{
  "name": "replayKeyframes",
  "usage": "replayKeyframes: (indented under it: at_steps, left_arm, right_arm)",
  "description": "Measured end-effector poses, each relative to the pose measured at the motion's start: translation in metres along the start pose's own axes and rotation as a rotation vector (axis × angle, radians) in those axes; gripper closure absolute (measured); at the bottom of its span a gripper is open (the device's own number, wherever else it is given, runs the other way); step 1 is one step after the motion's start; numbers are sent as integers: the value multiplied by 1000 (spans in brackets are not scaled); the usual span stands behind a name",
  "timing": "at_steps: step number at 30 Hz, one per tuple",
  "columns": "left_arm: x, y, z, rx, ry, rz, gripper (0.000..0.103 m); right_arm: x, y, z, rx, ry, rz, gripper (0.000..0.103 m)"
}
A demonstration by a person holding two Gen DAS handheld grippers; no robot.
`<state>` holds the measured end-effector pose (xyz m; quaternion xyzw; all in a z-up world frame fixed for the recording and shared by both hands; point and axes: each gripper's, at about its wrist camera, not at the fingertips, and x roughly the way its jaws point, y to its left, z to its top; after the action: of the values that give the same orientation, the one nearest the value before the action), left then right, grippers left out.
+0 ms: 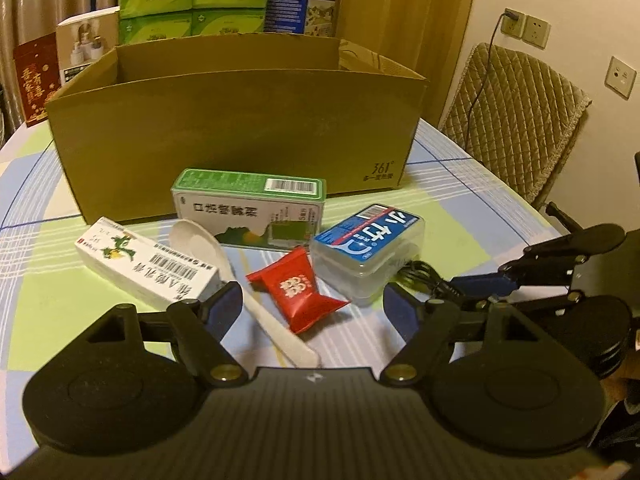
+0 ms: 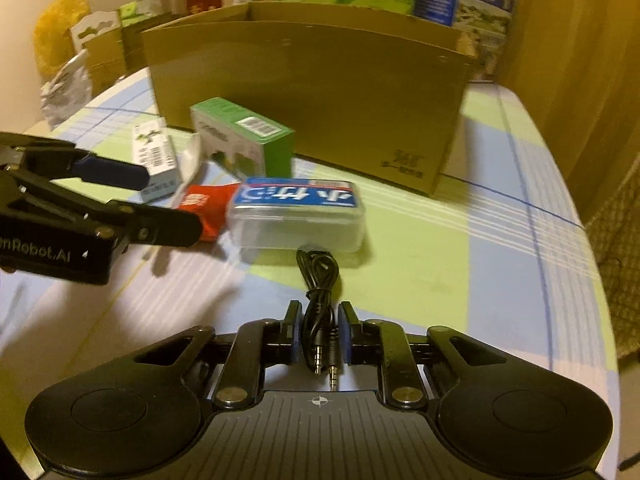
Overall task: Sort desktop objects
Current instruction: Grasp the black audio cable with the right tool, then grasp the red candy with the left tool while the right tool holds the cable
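Observation:
In the left wrist view my left gripper (image 1: 314, 308) stands open just above the table, its fingers on either side of a red candy packet (image 1: 298, 294) and the handle of a white spoon (image 1: 240, 280). Behind them lie a white medicine box (image 1: 148, 268), a green box (image 1: 248, 208) and a clear plastic case with a blue label (image 1: 368, 248). My right gripper (image 2: 320, 320) is shut on a coiled black audio cable (image 2: 320, 280), held low in front of the clear case (image 2: 298, 216). An open cardboard box (image 1: 240, 120) stands behind everything.
The table wears a checked blue, green and white cloth (image 2: 480, 260). Stacked green tissue packs (image 1: 192, 0) and other cartons stand behind the cardboard box. A quilted chair back (image 1: 516, 120) is at the table's right edge. Bags and small boxes (image 2: 64, 72) crowd the far left.

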<state>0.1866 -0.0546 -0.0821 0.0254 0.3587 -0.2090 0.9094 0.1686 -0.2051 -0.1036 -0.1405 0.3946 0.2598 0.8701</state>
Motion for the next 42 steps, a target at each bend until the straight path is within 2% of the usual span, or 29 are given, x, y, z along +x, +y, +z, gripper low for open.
replayKeyframes:
  at_steps: [6, 10, 11, 12, 15, 16, 18, 20, 29, 42]
  left_arm:
    - [18, -5, 2, -2, 12, -4, 30]
    - [34, -5, 3, -15, 36, 6, 41]
    - [37, -6, 3, -8, 45, 22, 49]
    - [39, -6, 2, -3, 51, 31, 52]
    - [43, -4, 0, 3, 70, 42, 56]
    - [44, -3, -1, 6, 74, 43, 60]
    - [43, -3, -3, 19, 70, 50, 61]
    - [41, -4, -2, 22, 73, 52, 68]
    - [31, -21, -10, 79, 87, 19, 69]
    - [36, -18, -9, 61, 62, 27, 67]
  right_arm:
    - [-4, -23, -3, 76, 16, -77, 88]
    - [-7, -30, -4, 97, 14, -77, 88]
    - [-7, -30, -4, 95, 14, -76, 88]
    - [-7, -31, -4, 98, 15, -76, 88]
    - [-8, -32, -4, 107, 14, -73, 88]
    - [-7, -32, -4, 108, 14, -73, 88]
    - [-8, -31, -4, 112, 13, -67, 88]
    - [-8, -29, -4, 116, 12, -58, 88]
    - [-10, -26, -7, 115, 12, -57, 88]
    - [-1, -23, -1, 103, -9, -59, 86]
